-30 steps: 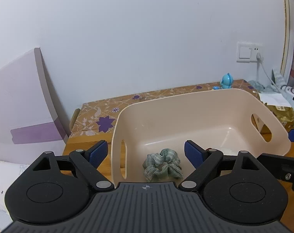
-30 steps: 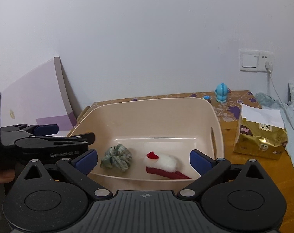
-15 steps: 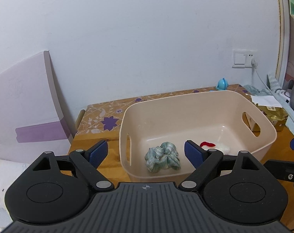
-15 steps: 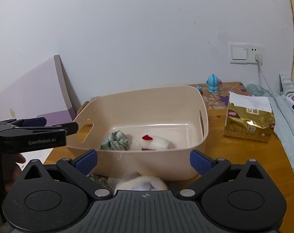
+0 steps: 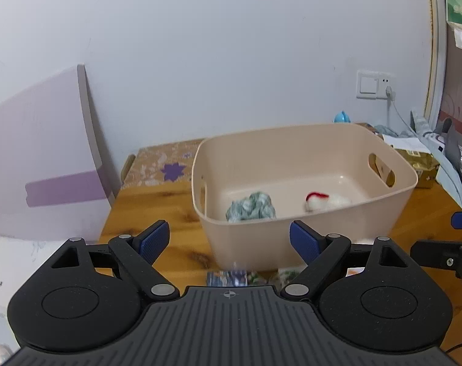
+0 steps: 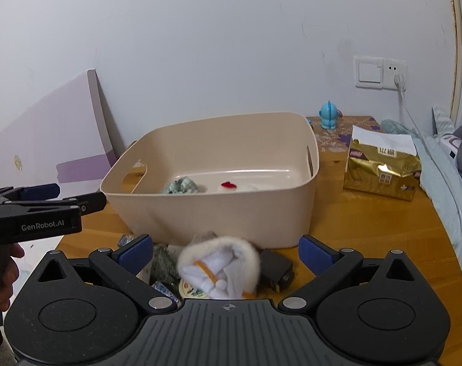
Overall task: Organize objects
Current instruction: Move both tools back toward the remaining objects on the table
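A beige bin [image 5: 310, 238] [image 6: 218, 213] stands on the wooden table [image 5: 158, 210] [image 6: 368, 238]. Inside lie a green plaid scrunchie [image 5: 250, 207] [image 6: 182, 185] and a white fluffy item with a red part [image 5: 325, 199] [image 6: 235, 186]. My left gripper [image 5: 229, 241] is open and empty, in front of the bin's near wall. My right gripper [image 6: 226, 251] is open too. Below it, in front of the bin, lies a white furry item [image 6: 222, 270] among small packets [image 6: 162, 262] and a dark small box [image 6: 275, 267]. The left gripper's fingers [image 6: 51, 201] show at the left of the right wrist view.
A gold packet [image 6: 383, 167] sits right of the bin, a blue figurine [image 6: 330, 115] behind it. A purple-white board [image 5: 45, 158] leans on the wall at left. Bedding [image 6: 444, 164] lies at the far right. A cable hangs from the wall socket [image 6: 395, 76].
Both grippers have drawn back from over the bin toward the table's near side. The bin looks smaller, and the furry item and packets in front of it have come into view.
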Available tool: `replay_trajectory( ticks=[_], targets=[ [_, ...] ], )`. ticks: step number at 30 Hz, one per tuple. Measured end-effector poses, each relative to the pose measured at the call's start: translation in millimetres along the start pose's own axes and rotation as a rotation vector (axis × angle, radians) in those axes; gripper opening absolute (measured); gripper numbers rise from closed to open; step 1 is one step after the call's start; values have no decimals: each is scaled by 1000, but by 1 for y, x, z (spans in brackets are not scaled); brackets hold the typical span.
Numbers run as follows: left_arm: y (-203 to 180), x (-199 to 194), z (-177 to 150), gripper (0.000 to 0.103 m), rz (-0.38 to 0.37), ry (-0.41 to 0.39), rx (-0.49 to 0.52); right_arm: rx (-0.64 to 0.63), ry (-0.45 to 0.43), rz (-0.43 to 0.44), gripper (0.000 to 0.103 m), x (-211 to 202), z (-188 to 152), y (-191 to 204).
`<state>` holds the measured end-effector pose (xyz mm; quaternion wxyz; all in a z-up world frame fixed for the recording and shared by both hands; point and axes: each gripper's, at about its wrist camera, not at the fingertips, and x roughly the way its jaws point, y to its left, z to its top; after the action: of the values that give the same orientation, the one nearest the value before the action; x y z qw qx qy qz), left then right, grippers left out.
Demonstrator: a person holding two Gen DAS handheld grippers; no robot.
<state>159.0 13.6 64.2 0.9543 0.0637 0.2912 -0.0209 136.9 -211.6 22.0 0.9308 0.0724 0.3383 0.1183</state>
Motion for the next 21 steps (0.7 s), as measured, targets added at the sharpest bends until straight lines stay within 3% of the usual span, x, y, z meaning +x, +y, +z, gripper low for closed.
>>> replay_trajectory(
  ticks=[21],
  targets=[
    [12,24,-68,88,-22,111,40,-26,157,-14,103,38,-52,31]
  ],
)
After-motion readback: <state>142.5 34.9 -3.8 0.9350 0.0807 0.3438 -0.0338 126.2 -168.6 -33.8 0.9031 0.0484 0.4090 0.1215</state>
